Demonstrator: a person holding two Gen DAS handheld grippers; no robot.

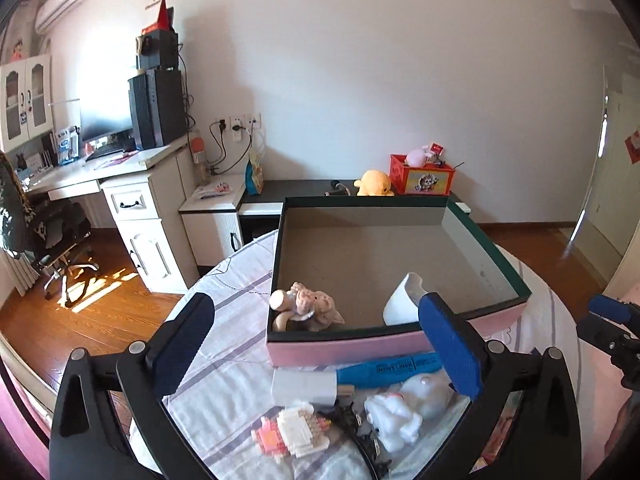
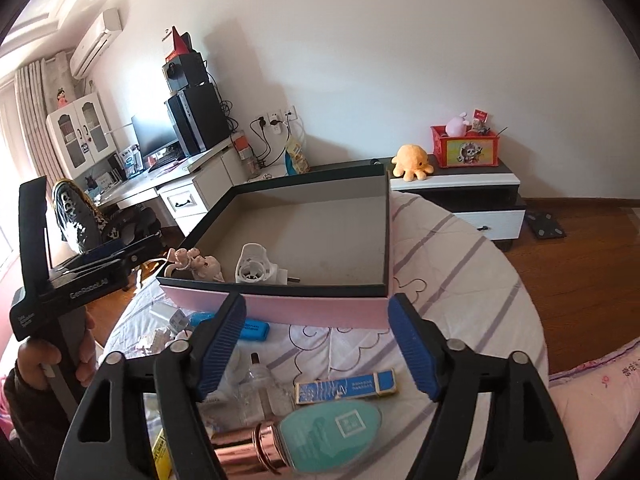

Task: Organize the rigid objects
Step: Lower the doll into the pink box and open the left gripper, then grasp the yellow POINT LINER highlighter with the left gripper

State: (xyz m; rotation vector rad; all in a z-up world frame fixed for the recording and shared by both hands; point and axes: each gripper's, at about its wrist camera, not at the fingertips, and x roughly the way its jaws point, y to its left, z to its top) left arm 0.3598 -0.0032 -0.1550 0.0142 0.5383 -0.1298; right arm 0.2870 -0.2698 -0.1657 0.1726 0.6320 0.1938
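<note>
Centre frame in both views, a pink-sided box (image 1: 400, 264) with a dark rim sits on the striped bedsheet (image 2: 460, 300), holding a pig figurine (image 1: 308, 306) at its lower-left corner and a white plug-in device (image 2: 256, 270) just beside it. Left gripper (image 1: 316, 344): jaws spread wide, nothing held, above a blue marker (image 1: 392, 368), white cat figure (image 1: 404, 412) and block figure (image 1: 292, 428). Right gripper (image 2: 316, 346): jaws wide, nothing held, over a blue flat box (image 2: 346, 388), teal oval case (image 2: 332, 428), rose-gold cylinder (image 2: 244, 452) and clear bottle (image 2: 260, 384).
</note>
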